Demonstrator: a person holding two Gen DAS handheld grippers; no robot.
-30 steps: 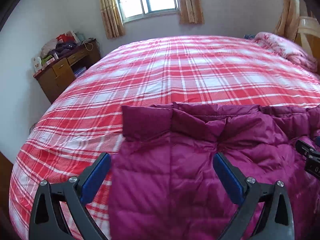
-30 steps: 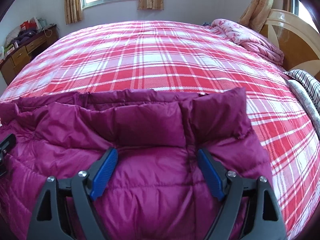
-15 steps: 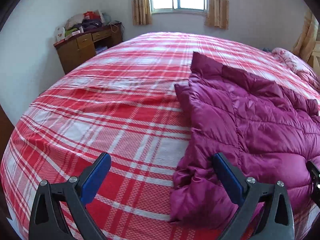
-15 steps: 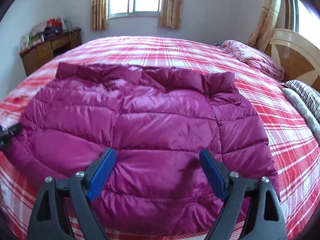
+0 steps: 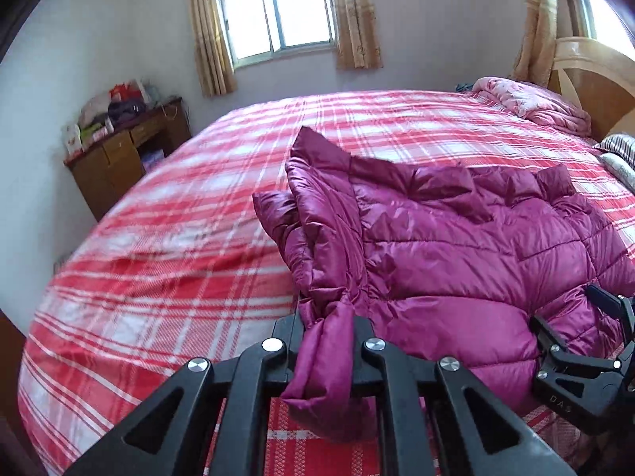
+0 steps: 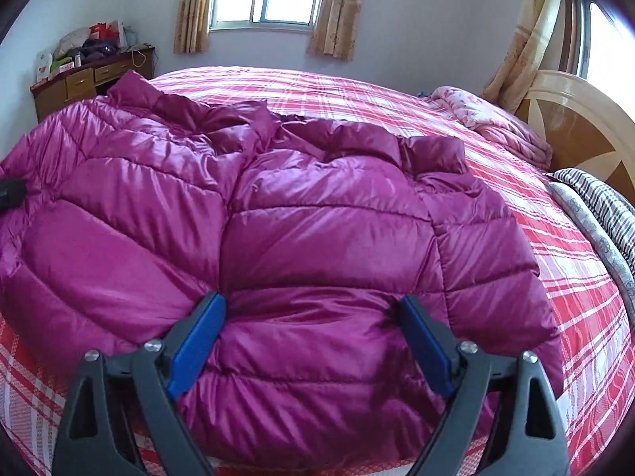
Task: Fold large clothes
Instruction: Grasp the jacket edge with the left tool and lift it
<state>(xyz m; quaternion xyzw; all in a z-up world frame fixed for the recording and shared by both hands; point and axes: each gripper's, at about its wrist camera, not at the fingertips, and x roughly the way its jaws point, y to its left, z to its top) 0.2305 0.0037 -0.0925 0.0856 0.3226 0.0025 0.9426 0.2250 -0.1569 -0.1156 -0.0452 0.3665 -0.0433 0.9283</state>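
1. My left gripper [image 5: 329, 351] is closing — its jaws pinch a bunched fold at the near left corner of the magenta down jacket [image 5: 456, 246].
2. My right gripper [image 6: 313, 341] stands wide, blue pads [image 6: 196, 351] straddling the jacket's near hem without squeezing it.
3. The jacket lies spread on the plaid bed [image 5: 166, 246], collar toward the window [image 5: 278, 8] — so its length runs away from both jaws.
4. I judge the fold goes across, left corner toward the right.

Black hand-held gripper [image 6: 311, 343] frames, triangular cut-outs, silver screws, blue pads [image 6: 196, 349] on the right one
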